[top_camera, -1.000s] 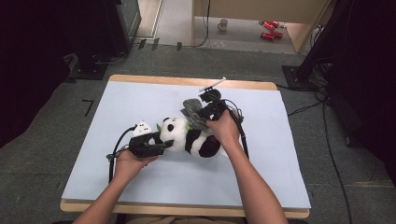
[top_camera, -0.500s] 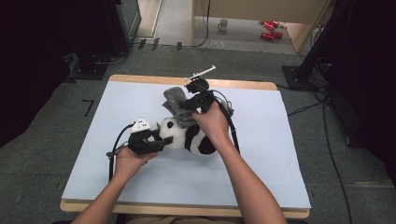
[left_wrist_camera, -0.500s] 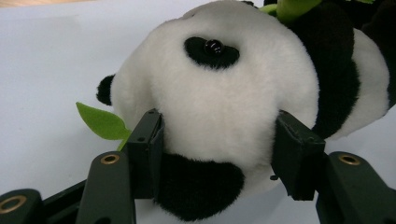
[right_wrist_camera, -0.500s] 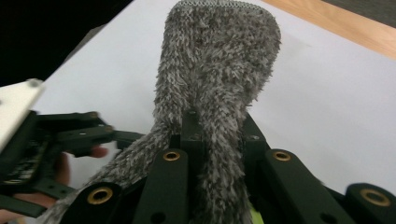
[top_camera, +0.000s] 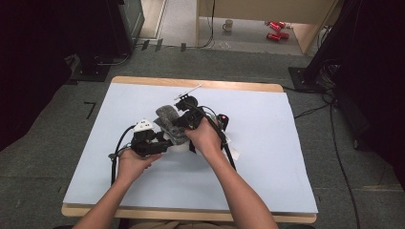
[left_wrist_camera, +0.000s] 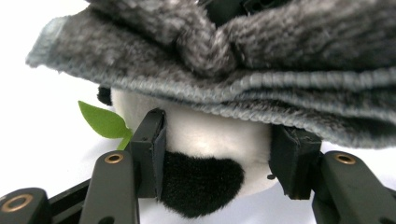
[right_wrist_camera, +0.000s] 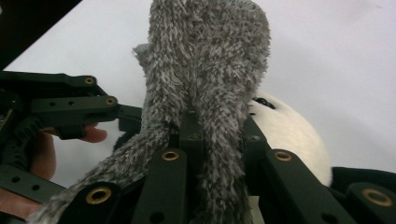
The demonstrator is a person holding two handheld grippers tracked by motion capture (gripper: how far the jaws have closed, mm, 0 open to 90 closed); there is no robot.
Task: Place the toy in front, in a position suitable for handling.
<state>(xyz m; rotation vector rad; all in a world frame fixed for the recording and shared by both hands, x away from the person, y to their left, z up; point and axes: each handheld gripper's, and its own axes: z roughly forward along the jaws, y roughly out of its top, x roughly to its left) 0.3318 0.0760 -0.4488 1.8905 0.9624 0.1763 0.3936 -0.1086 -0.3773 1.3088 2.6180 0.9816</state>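
Observation:
A black-and-white panda plush [top_camera: 180, 147] lies in the middle of the pale mat [top_camera: 286, 157]. My left gripper [top_camera: 160, 143] is shut on its head [left_wrist_camera: 210, 140], a pad pressing each side, and its jaws have just closed a little further. A green leaf [left_wrist_camera: 103, 121] sticks out beside the head. My right gripper [top_camera: 184, 121] is shut on a grey fuzzy knit hat [top_camera: 167, 120], the fabric pinched between its jaws [right_wrist_camera: 219, 135]. The hat [left_wrist_camera: 261, 60] hangs right over the panda's head, touching its top. Behind the hat [right_wrist_camera: 210, 60] I see the white head [right_wrist_camera: 289, 135] and the left gripper [right_wrist_camera: 74, 112].
The mat covers a wooden table whose edge [top_camera: 191, 215] runs along the front. Cables [top_camera: 334, 143] trail on the floor to the right. A mug [top_camera: 229, 24] and red objects [top_camera: 274, 29] sit on the floor far behind the table.
My right gripper has carried the grey hat leftward, from over the panda's body to over its head. The left hand stayed put on the head.

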